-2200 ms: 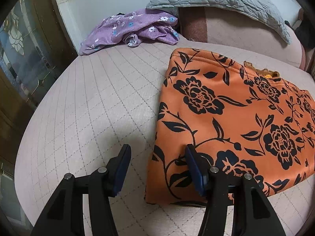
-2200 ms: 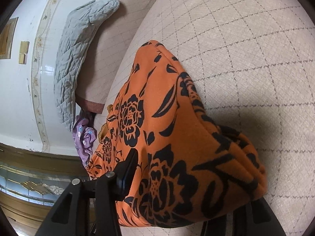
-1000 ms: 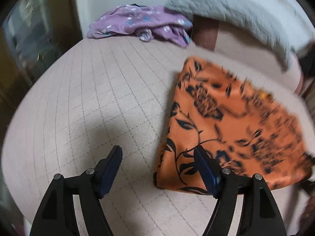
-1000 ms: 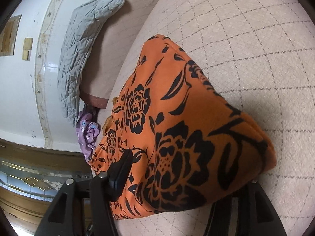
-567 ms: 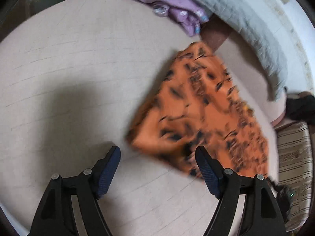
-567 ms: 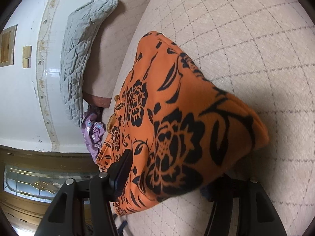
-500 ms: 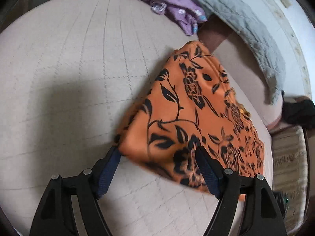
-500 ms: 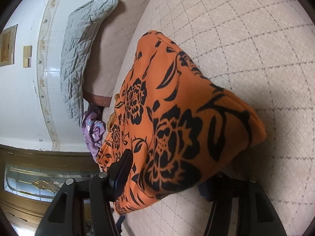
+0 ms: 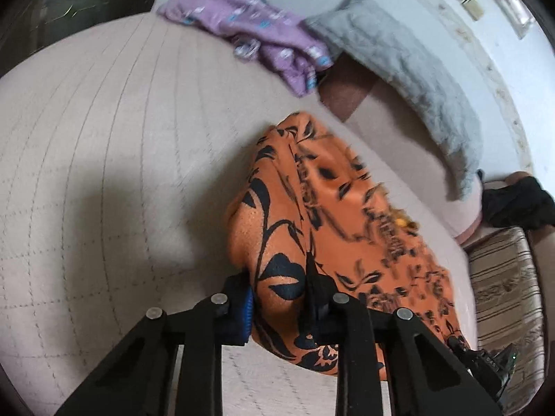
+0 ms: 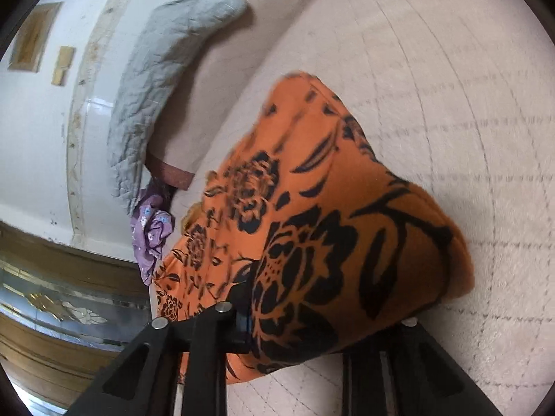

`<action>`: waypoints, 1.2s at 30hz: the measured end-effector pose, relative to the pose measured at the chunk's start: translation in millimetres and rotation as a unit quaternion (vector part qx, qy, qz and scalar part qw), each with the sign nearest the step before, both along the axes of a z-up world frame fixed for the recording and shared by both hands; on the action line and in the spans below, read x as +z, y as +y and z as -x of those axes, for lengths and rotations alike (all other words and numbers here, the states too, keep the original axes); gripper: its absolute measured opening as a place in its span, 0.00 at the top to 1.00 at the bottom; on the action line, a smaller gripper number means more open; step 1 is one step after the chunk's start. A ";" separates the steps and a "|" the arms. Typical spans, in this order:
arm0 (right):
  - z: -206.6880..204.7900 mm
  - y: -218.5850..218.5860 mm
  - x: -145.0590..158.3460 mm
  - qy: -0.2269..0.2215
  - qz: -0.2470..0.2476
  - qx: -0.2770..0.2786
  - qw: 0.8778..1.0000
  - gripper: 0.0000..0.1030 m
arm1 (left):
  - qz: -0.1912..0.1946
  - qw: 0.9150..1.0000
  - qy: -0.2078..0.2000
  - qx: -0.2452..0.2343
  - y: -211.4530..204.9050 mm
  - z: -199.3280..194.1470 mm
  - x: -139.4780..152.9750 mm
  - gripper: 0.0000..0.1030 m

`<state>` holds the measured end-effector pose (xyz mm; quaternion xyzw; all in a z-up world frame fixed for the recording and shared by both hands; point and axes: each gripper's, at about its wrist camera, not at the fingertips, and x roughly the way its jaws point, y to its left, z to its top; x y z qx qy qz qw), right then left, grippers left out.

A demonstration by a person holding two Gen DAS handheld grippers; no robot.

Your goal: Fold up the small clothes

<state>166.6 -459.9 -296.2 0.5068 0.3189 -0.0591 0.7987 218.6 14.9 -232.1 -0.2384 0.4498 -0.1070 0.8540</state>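
Striped cushion (image 9: 503, 298) beside left claw (image 9: 279, 306)

A home, most likely a bedroom: a wide quilted beige mattress (image 9: 104, 159) fills the frame, a grey quilted pillow (image 9: 409, 69) leans on the padded headboard (image 9: 374, 111) at upper right, crumpled purple floral clothing (image 9: 249, 34) lies at top centre, and ornate leaded glass (image 10: 52, 308) shows lower left in the right wrist view.
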 end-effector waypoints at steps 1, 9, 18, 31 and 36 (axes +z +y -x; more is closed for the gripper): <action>2.0 0.8 8.0 -0.009 0.016 -0.003 1.000 0.78 | 0.005 1.000 -0.007 -0.003 0.6 2.3 6.9 0.76; 41.9 0.3 48.2 -0.037 0.095 -0.033 0.994 0.80 | -0.031 0.998 0.011 -0.044 -10.2 44.5 17.4 0.74; 53.8 -46.7 -10.4 0.038 -0.101 -0.005 0.994 0.71 | -0.044 0.997 0.060 0.034 47.2 29.5 24.5 0.53; 77.7 -64.6 -43.7 0.002 -0.198 -0.103 0.975 0.58 | -0.224 0.969 0.033 -0.095 -42.6 5.6 -4.1 0.35; 72.3 -56.9 -35.2 -0.009 -0.168 -0.116 0.979 0.46 | -0.215 0.970 0.068 -0.095 -33.3 -2.7 -19.0 0.30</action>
